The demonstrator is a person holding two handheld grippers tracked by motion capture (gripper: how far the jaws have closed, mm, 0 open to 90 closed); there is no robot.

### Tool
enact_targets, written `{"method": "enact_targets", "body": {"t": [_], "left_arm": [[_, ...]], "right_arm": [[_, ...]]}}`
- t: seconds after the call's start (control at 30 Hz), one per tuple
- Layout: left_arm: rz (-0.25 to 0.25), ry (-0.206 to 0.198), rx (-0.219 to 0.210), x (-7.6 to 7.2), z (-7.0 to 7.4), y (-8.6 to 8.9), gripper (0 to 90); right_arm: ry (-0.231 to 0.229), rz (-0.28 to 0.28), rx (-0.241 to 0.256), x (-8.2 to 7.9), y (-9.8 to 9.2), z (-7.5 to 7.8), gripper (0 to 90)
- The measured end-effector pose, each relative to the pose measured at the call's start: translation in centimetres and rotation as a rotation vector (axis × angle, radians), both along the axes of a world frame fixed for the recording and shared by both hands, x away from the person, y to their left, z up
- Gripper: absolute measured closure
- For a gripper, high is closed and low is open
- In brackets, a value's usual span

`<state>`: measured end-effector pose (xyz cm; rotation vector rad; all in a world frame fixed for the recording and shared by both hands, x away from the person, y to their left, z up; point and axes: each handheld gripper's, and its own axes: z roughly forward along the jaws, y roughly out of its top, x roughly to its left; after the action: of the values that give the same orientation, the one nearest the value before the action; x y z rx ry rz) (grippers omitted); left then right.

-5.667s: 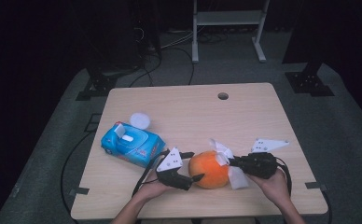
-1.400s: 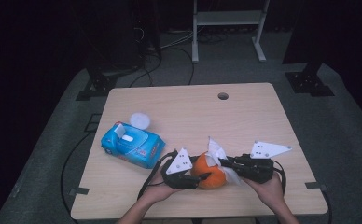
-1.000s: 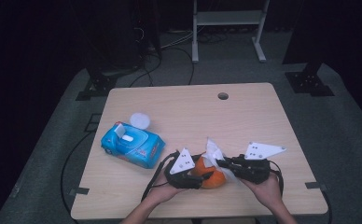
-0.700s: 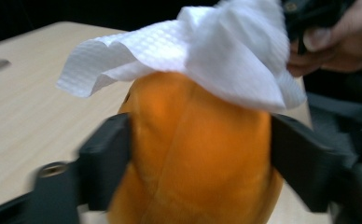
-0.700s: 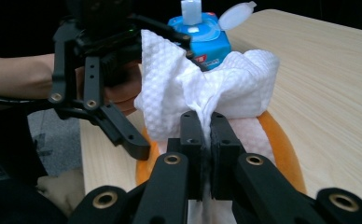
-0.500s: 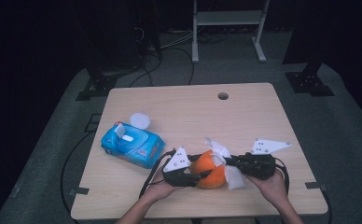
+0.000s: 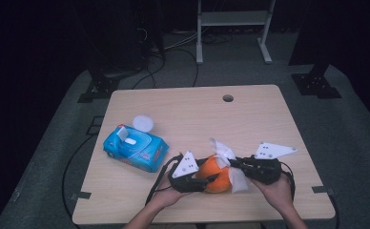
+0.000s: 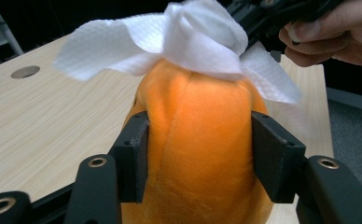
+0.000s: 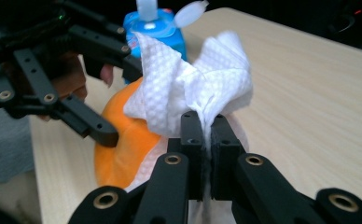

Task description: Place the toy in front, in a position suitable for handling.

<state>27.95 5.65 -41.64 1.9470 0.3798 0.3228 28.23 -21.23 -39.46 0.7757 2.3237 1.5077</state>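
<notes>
An orange plush toy (image 7: 215,172) sits near the table's front edge. My left gripper (image 7: 207,178) is shut on it, its two pads (image 8: 133,158) pressing the toy (image 8: 198,154) from both sides. A crumpled white wipe (image 7: 227,155) lies over the toy's top and right side. My right gripper (image 7: 235,167) is shut on that wipe (image 9: 193,86), pinching a fold between its fingertips (image 9: 191,140). In the right gripper view the toy (image 9: 123,140) lies just behind the wipe, with the left gripper (image 9: 107,100) clamped on it.
A blue pack of wet wipes (image 7: 135,149) with its white lid flipped open lies at the table's left. The wooden table (image 7: 211,119) has a round cable hole (image 7: 228,98) at the back. A white shelf frame (image 7: 233,19) stands beyond on the floor.
The wipe in my right gripper has shifted over the toy, rubbing its top and right side. The left gripper has kept its hold and stayed nearly in place.
</notes>
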Motion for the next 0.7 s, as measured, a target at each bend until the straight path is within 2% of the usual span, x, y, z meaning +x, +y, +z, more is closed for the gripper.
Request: {"method": "enact_targets", "body": {"t": [0.07,0.1,0.17,0.23,0.27,0.3,0.4,0.47,0.5,0.53,0.6,0.7], "left_arm": [[-0.017,0.000,-0.001,-0.1,-0.2,-0.2,38.1],[-0.022,-0.003,-0.003,-0.1,-0.2,-0.3,34.0],[-0.027,-0.001,-0.013,0.1,-0.4,-0.4,21.2],[-0.020,0.036,-0.030,0.3,-0.7,-0.2,8.8],[-0.016,0.040,-0.023,0.4,-0.9,-0.1,8.4],[-0.016,0.038,-0.009,0.5,-1.0,-0.1,9.5],[-0.008,0.023,-0.010,0.4,-1.1,-0.1,28.1],[-0.007,0.008,-0.003,0.3,-1.1,-0.3,33.5],[-0.011,-0.003,-0.002,0.1,-1.1,-0.6,33.5],[-0.018,-0.022,0.010,-0.3,-1.1,-1.0,34.9],[-0.021,-0.051,0.025,-0.7,-1.1,-1.5,35.0],[-0.031,-0.056,0.029,-0.9,-1.3,-1.4,36.0]], "right_arm": [[-0.022,0.027,0.031,-0.5,0.3,0.4,85.7],[-0.029,0.040,0.029,-0.7,0.6,0.6,85.6],[-0.038,0.057,-0.009,-0.8,1.2,0.5,85.6],[-0.009,0.061,-0.007,-0.3,0.9,0.0,85.7],[-0.005,0.050,-0.007,-0.2,0.7,-0.1,85.7],[0.001,0.040,0.000,-0.1,0.4,-0.2,85.6],[-0.001,0.024,0.011,-0.1,0.0,0.1,85.6],[-0.013,0.024,0.021,-0.3,0.0,0.3,85.6],[-0.025,0.041,0.029,-0.6,0.3,0.6,85.6],[-0.043,0.092,0.057,-1.3,1.0,1.2,85.7],[-0.073,0.119,0.020,-1.8,2.0,1.4,85.6],[-0.070,0.107,-0.038,-1.7,2.6,0.9,85.7]]}}
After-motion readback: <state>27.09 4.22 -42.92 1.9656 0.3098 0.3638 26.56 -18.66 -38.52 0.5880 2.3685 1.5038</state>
